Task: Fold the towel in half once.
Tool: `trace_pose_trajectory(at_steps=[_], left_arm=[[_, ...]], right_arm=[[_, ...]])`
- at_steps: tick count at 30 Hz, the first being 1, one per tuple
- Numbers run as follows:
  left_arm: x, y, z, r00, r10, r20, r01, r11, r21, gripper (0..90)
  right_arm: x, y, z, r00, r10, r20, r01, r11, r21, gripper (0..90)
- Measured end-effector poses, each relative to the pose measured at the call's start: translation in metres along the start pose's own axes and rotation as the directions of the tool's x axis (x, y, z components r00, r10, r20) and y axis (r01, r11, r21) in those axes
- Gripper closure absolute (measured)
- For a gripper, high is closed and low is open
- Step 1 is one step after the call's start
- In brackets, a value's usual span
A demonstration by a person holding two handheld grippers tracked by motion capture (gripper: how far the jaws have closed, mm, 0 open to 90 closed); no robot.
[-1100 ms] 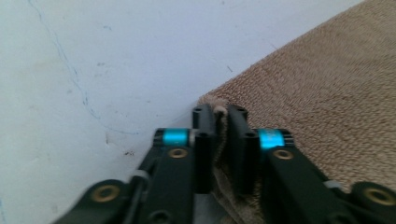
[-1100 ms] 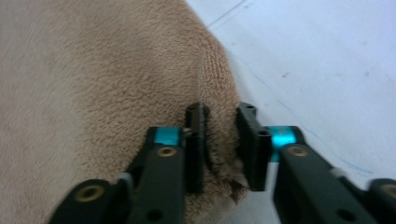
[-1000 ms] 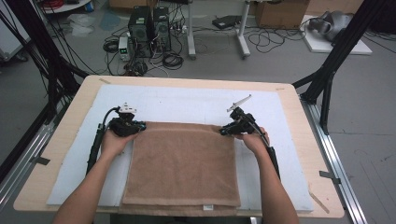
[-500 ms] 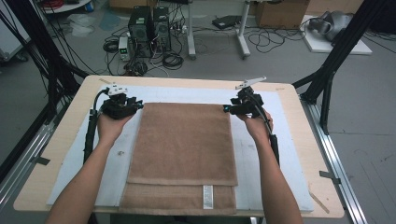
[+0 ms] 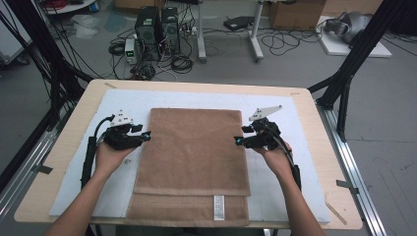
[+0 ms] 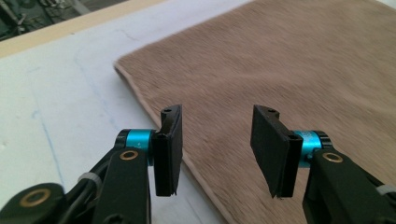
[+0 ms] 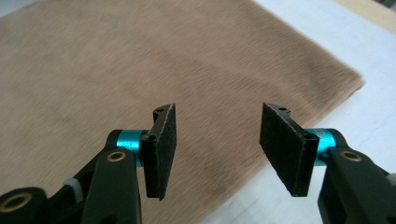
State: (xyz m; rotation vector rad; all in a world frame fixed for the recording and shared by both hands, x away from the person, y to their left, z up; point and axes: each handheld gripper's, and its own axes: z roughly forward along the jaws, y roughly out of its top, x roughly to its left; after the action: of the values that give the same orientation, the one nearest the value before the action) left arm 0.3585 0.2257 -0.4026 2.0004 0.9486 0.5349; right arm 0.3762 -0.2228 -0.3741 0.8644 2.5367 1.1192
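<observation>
High view: our left tool and right tool, jaws just spread and empty, flank the folded towel.

A pale wooden counter carries a white mat over most of its top. Black frame struts rise at both sides, and metal rails run along its edges. Beyond it lies a grey floor strewn with looping black cables. Two dark computer towers stand there beside the white legs of a table. A cardboard box sits farther back. The light is even and soft.
</observation>
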Motion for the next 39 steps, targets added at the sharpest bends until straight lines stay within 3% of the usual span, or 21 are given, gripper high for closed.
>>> trace_pose_trajectory(at_steps=[2,4,13,16,24,31,34,36,39], left_arm=[[-0.006,-0.005,-0.006,0.9999,-0.006,0.012,0.007,0.9998,-0.018,50.8],[-0.013,-0.011,-0.012,0.9993,0.026,0.026,-0.026,0.9997,-0.003,49.0],[-0.040,-0.040,-0.029,0.9943,0.079,0.072,-0.080,0.9968,0.005,44.1],[-0.044,-0.047,-0.031,0.9937,0.077,0.082,-0.077,0.9970,0.004,44.2],[-0.042,-0.054,-0.023,0.9960,0.056,0.069,-0.058,0.9979,0.029,45.8],[-0.043,-0.053,-0.013,0.9946,0.057,0.087,-0.061,0.9971,0.047,47.8],[-0.046,-0.054,-0.009,0.9917,0.079,0.102,-0.087,0.9936,0.072,52.3],[-0.047,-0.054,-0.008,0.9890,0.091,0.117,-0.100,0.9925,0.071,59.7],[-0.048,-0.054,-0.007,0.9880,0.098,0.119,-0.107,0.9912,0.078,70.0]], right_arm=[[0.007,-0.007,-0.003,0.9999,-0.003,-0.012,0.003,1.000,-0.006,45.6],[0.016,-0.015,-0.005,0.9996,-0.014,-0.026,0.014,1.000,-0.009,45.9],[0.045,-0.039,-0.006,0.9955,-0.063,-0.071,0.064,0.998,0.009,48.3],[0.052,-0.045,-0.003,0.9933,-0.075,-0.088,0.077,0.997,0.025,49.9],[0.051,-0.061,0.017,0.9946,-0.043,-0.095,0.049,0.997,0.066,52.4],[0.046,-0.057,0.020,0.9972,-0.024,-0.071,0.027,0.999,0.041,50.1],[0.045,-0.054,0.027,0.9971,-0.025,-0.072,0.029,0.998,0.058,51.4],[0.048,-0.054,0.032,0.9967,-0.032,-0.075,0.039,0.995,0.089,55.9],[0.050,-0.053,0.033,0.9956,-0.054,-0.077,0.061,0.994,0.088,67.0]])
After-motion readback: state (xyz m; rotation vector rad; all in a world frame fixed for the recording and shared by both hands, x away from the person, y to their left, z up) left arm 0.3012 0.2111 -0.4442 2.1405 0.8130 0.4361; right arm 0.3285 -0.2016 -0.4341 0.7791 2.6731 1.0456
